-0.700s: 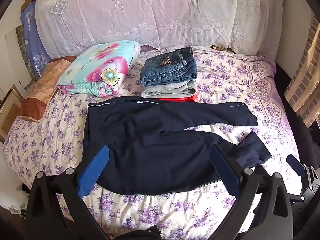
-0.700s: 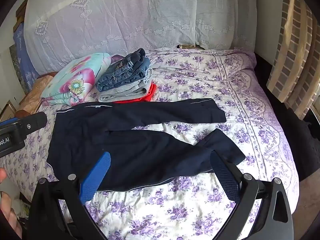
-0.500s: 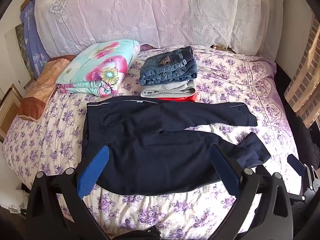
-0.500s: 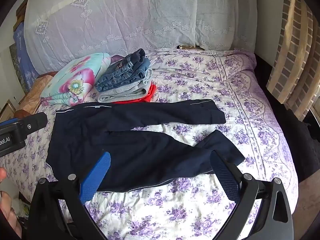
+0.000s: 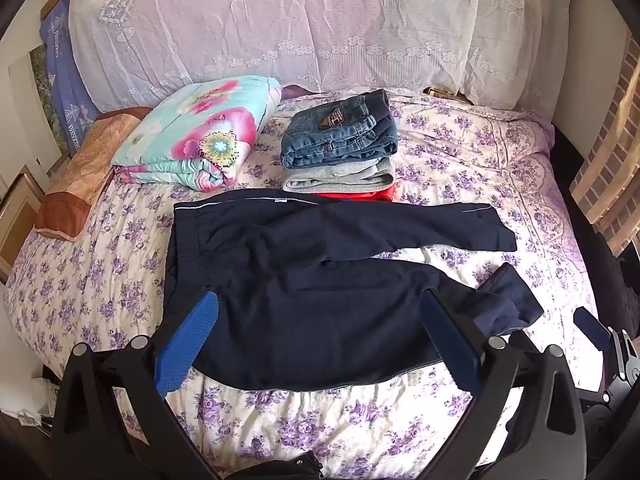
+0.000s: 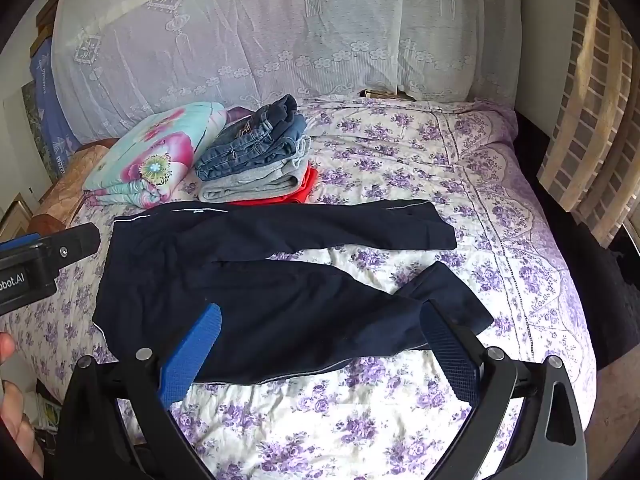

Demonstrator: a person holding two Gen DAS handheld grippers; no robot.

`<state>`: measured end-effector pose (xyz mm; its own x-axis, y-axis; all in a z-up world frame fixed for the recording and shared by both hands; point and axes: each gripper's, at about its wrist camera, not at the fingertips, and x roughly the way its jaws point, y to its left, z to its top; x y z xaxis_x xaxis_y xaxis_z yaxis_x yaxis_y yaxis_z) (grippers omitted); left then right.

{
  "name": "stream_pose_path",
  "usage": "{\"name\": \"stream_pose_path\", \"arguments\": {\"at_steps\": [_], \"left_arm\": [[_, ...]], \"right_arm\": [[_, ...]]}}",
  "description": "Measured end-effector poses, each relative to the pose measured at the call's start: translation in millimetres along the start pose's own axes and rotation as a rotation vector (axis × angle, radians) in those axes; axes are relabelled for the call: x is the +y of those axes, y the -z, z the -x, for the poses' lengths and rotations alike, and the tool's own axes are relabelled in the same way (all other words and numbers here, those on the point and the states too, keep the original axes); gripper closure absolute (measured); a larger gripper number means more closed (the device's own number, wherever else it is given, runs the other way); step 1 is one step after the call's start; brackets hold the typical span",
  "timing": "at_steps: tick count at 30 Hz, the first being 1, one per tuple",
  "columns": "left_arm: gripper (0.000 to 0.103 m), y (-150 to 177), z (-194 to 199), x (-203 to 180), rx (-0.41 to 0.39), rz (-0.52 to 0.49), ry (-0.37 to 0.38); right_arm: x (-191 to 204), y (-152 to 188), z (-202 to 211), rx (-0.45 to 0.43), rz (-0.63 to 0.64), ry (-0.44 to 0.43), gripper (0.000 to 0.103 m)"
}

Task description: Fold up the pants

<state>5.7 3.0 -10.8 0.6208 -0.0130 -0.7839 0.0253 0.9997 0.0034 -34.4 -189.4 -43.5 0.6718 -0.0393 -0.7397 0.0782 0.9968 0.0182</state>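
1. The bed [image 5: 460,152] is viewed from above its near edge, past the spread left gripper [image 5: 320,338].
2. From further right, the right gripper [image 6: 320,338] is looked past.
3. The dark pants [image 5: 320,280] ahead are shared.

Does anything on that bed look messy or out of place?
Only the navy pants: the near leg's cuff is crumpled and doubled over, unlike the flat far leg. The folded clothes stack looks tidy.
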Motion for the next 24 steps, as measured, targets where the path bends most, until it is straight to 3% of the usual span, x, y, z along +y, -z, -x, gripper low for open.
{"name": "stream_pose_path", "arguments": {"at_steps": [24], "left_arm": [[0.005,1.4,0.1,-0.5,0.002,-0.003,0.007]], "right_arm": [[5.1,4.0,1.3,0.001,0.003,-0.002,0.003]]}}
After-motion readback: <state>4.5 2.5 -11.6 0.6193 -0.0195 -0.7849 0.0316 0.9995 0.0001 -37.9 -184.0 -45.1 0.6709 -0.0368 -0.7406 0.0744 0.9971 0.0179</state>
